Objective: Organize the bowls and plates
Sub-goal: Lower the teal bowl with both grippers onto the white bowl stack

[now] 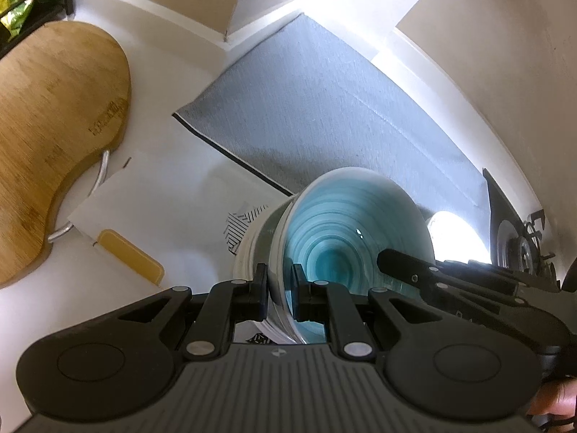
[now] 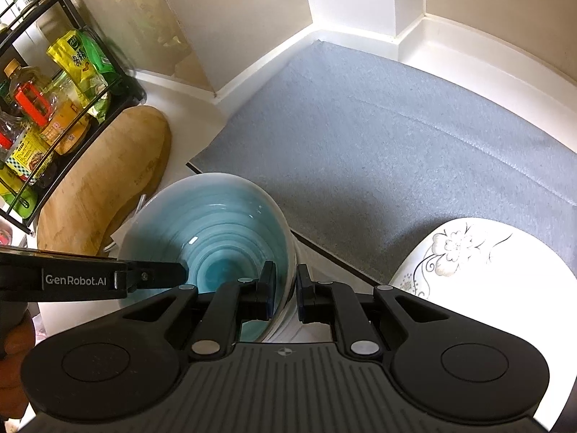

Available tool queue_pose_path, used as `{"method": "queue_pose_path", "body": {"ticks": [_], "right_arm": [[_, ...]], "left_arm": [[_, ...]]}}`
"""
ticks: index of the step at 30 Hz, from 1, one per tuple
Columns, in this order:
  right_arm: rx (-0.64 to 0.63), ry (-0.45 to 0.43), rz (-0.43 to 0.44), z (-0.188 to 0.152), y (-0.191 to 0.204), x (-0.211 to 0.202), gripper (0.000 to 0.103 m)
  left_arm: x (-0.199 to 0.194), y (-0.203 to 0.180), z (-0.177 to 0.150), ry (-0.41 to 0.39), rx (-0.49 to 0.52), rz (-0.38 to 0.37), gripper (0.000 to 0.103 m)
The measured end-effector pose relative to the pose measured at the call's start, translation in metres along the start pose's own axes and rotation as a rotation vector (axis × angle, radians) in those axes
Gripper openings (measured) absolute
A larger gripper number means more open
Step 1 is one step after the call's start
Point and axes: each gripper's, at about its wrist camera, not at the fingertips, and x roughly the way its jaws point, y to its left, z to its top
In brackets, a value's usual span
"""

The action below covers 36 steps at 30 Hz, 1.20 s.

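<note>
I have the teal bowl pinched by both grippers at once: my left gripper clamps the rim on one side, my right gripper clamps the opposite rim, 1 finger inside and 1 outside each time. The bowl sits in a stack of white dishes on the white desk, just beside the edge of the grey mat. A flowered white plate lies on the mat to the right, and a wooden cutting board lies to the left.

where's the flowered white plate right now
In the right wrist view, the flowered white plate lies at lower right on the grey mat, right of the blue bowl.
</note>
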Motion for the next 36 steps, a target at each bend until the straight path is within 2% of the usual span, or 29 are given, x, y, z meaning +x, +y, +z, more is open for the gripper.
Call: {"method": "queue_pose_path", "body": {"ticks": [13, 16, 18, 21, 23, 24, 26, 28, 33, 36], "right_arm": [[-0.039, -0.014, -0.028, -0.004, 0.007, 0.006, 0.012], [-0.038, -0.016, -0.030, -0.003, 0.008, 0.007, 0.012], [-0.035, -0.014, -0.026, -0.004, 0.008, 0.008, 0.012], [-0.032, -0.014, -0.029, -0.004, 0.008, 0.008, 0.013], [-0.013, -0.014, -0.021, -0.004, 0.007, 0.007, 0.015], [-0.001, -0.014, -0.017, -0.004, 0.005, 0.006, 0.016], [0.013, -0.011, -0.015, -0.004, 0.003, 0.006, 0.016], [0.019, -0.010, -0.022, -0.004, 0.003, 0.006, 0.024], [0.037, -0.016, -0.034, -0.003, 0.002, 0.007, 0.031], [0.045, -0.035, -0.034, 0.003, 0.001, 0.008, 0.034]], "left_arm": [[-0.010, 0.000, 0.006, -0.004, -0.015, -0.015, 0.022], [-0.014, -0.003, 0.006, -0.013, 0.008, 0.021, 0.025], [-0.017, -0.004, 0.007, -0.027, 0.029, 0.020, 0.027], [-0.017, -0.002, 0.010, -0.027, 0.031, 0.026, 0.039], [-0.015, 0.004, 0.012, -0.031, 0.016, 0.044, 0.052], [-0.013, 0.008, 0.012, -0.034, 0.010, 0.050, 0.054], [-0.003, 0.017, 0.014, -0.019, 0.000, 0.070, 0.068], [0.009, 0.028, 0.015, 0.007, -0.035, 0.061, 0.077], [0.030, 0.051, 0.015, 0.067, -0.147, -0.003, 0.085], [0.033, 0.052, 0.015, 0.063, -0.138, -0.009, 0.088]]}}
